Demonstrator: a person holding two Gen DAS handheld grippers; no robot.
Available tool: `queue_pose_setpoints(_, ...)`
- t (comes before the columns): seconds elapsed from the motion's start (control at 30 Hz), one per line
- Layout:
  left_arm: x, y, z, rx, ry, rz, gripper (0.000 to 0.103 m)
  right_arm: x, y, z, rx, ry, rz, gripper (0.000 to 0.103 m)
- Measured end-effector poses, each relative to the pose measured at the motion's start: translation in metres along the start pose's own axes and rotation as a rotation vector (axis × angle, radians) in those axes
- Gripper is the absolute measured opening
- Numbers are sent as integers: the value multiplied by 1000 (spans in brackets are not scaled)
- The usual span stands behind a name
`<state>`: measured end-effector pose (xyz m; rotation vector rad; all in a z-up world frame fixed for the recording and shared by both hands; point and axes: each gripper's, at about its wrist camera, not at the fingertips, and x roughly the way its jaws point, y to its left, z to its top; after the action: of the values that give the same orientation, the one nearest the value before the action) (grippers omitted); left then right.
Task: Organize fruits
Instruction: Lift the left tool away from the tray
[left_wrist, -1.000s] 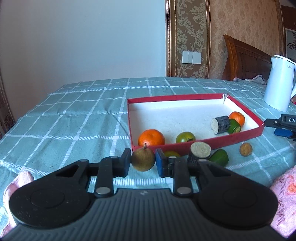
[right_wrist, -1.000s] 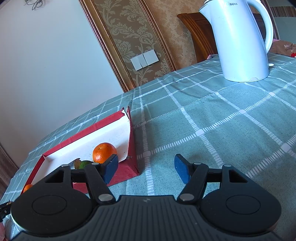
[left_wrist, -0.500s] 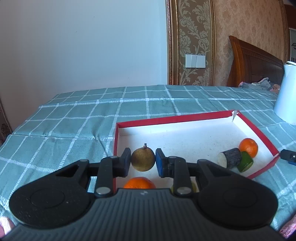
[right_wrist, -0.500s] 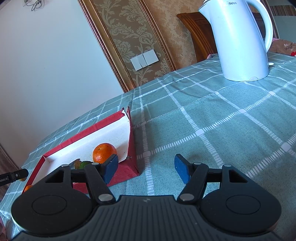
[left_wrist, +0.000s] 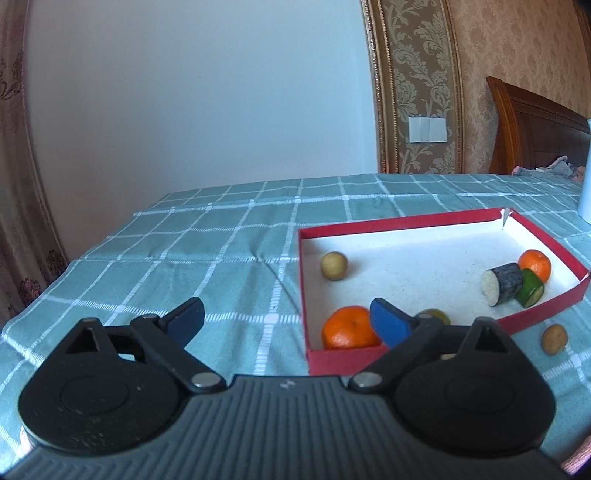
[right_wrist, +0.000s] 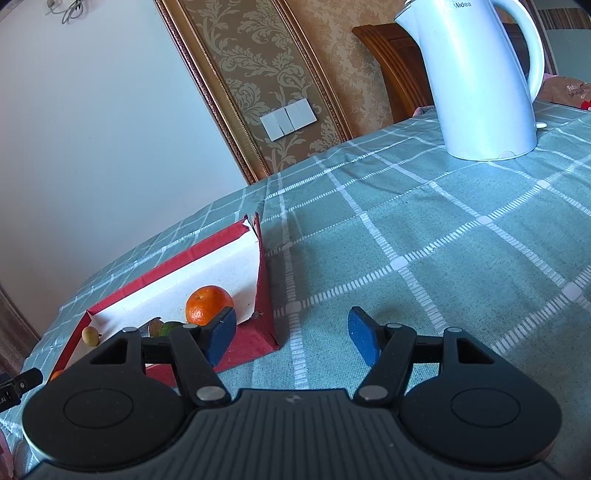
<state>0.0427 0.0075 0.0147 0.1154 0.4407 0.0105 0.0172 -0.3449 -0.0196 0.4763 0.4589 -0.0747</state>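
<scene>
A red box (left_wrist: 406, 221) with a white floor lies on the checked cloth. In it are a round brown fruit (left_wrist: 333, 265) near the far left corner, an orange (left_wrist: 349, 328) at the near left, a second orange (left_wrist: 534, 263), a dark cut piece (left_wrist: 504, 283) and a green piece (left_wrist: 530, 288). My left gripper (left_wrist: 286, 323) hangs over the box's near left corner, its jaws opening wide with nothing between them. Another small brown fruit (left_wrist: 554, 338) sits on the cloth outside the box. My right gripper (right_wrist: 291, 334) stands open and empty over bare cloth, right of the box (right_wrist: 166, 266).
A white kettle (right_wrist: 480, 81) stands on the table at the far right. A green fruit (left_wrist: 434, 315) is partly hidden behind my left gripper's right finger. A wooden headboard and a wall lie behind the table.
The left gripper let go of the brown fruit, which now rests in the box's far left corner. Its jaws spread wide and the view shifted left. The right gripper stayed still.
</scene>
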Motion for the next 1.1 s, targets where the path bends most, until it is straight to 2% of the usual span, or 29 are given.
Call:
queue_pose_setpoints(0.13, 10, 17, -8, -77, 55, -8, 98, 0, 0, 0, 0, -2, 0, 67)
queue_pose_setpoints(0.37, 15, 31, -10, -147, 78, -4, 102, -4, 3, -1, -15, -30, -16, 67)
queue_pose_setpoints(0.53, 15, 30, -9, -152, 75, 0, 103, -10, 8, -2, -50, -41, -24, 67)
queue_pose_setpoints(0.73, 16, 30, -8, -160, 78, -3, 103, -20, 27, -6, -148, -52, -32, 67)
queue_pose_setpoints(0.97, 17, 32, -8, -174, 82, 1, 103, -37, 55, -1, -224, -59, 22, 67)
queue_pose_setpoints(1.1, 17, 32, -9, -174, 80, 2, 103, -47, 76, -1, -284, -65, 65, 71)
